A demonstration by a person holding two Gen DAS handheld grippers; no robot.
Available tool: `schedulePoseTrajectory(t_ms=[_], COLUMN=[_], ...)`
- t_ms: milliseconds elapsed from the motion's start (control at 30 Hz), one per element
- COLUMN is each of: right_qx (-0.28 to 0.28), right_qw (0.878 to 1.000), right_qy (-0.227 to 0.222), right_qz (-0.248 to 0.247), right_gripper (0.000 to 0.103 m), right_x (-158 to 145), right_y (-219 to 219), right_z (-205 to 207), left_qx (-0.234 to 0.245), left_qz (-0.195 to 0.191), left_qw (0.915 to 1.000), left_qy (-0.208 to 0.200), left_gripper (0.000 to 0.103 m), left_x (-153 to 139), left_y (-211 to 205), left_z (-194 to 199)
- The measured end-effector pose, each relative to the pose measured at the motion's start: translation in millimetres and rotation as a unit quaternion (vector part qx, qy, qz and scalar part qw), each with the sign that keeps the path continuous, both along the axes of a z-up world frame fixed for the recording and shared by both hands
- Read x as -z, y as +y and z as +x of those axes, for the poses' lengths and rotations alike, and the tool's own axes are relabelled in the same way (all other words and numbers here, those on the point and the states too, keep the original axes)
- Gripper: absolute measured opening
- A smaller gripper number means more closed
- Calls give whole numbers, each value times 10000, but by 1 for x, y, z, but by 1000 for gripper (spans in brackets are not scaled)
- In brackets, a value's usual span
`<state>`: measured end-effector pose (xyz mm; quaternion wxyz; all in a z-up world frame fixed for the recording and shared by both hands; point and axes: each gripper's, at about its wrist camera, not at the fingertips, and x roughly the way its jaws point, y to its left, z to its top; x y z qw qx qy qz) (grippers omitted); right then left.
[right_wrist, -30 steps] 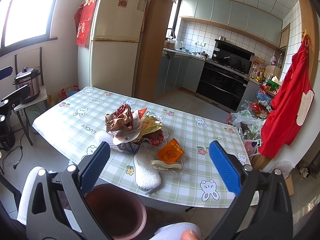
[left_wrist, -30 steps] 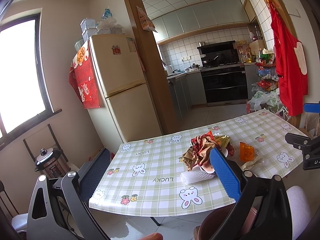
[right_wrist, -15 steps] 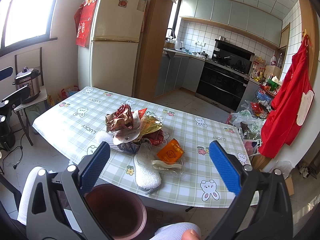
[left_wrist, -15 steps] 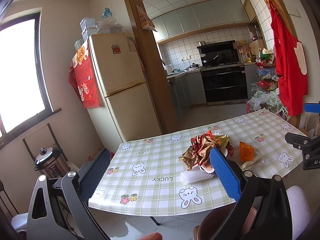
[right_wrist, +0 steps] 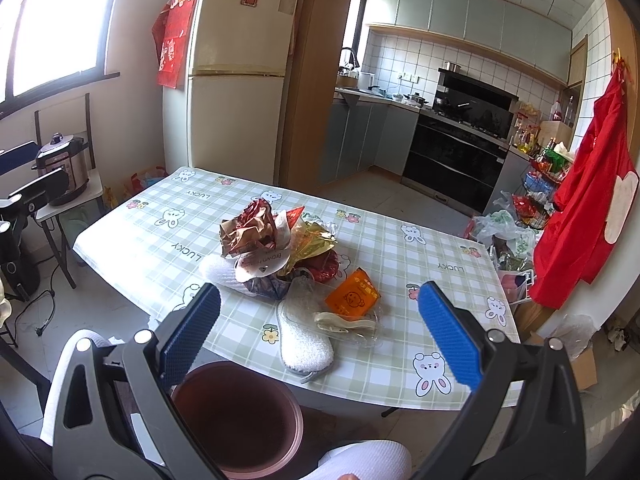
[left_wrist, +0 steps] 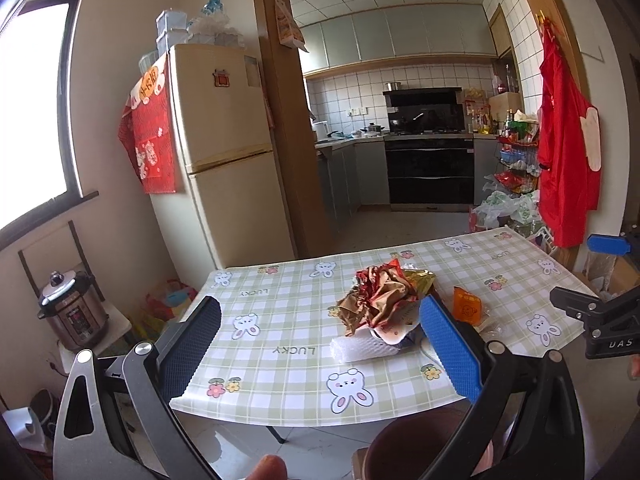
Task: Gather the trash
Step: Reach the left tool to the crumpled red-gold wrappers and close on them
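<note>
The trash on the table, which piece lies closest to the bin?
The white foam pad, lying flat at the table's near edge just above the brown bin. The orange packet and crumpled wrapper pile sit farther back.

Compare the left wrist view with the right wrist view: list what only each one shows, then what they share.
Only the left wrist view shows the boxes on top of the fridge.

Only the right wrist view shows the white foam pad lying flat by the near table edge, and the open inside of the brown bin.

Both show the crumpled wrapper pile, the orange packet, the checked tablecloth, and an open gripper: left, right.
</note>
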<state>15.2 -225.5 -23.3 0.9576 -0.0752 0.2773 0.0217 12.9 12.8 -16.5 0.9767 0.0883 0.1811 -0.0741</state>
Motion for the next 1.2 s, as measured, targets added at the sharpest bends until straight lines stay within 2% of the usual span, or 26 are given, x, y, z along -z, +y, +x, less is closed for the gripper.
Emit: schedulePoseTrajectory(t_ms=[200,333,467,600,667,767,900,1067,1200], right_qx=[-172,-309,-564,-581,-521,-455,-129,275,274], right_qw=[9993,9974,9915,9892,9897,9869,9874,9841,9807], right_qy=[145,461,868,972,948,1209,1387,1503,1657], right_qz=[290,463,787,930,938,969,755,900,1004], right_gripper=[98,98,98,98,98,98,98,98,98], right_x=[25,54,88,116,128,149,170,191,202], right_y=[-7,-10,-12,-15,-19,-24,-36,-59,-64], right_z=[9,21,38,52,59,73,85,102,112], left_qx=[72,23,258,400,447,243,-75,-496,-189], left_qz=[-462,-244,-470,-549,-509,-517,-682,-717,-816], left_qw=[9974,9955,9908,9890,9866,9837,9806,9770,9722], left_qy=[542,916,1241,1312,1484,1703,1838,1945,2187], left_gripper=[98,98,98,98,98,98,98,98,96], left_x=[27,58,87,112,127,146,156,164,170], left_y=[9,3,3,-1,-5,-5,2,8,3], left_z=[20,35,51,65,75,90,106,125,144])
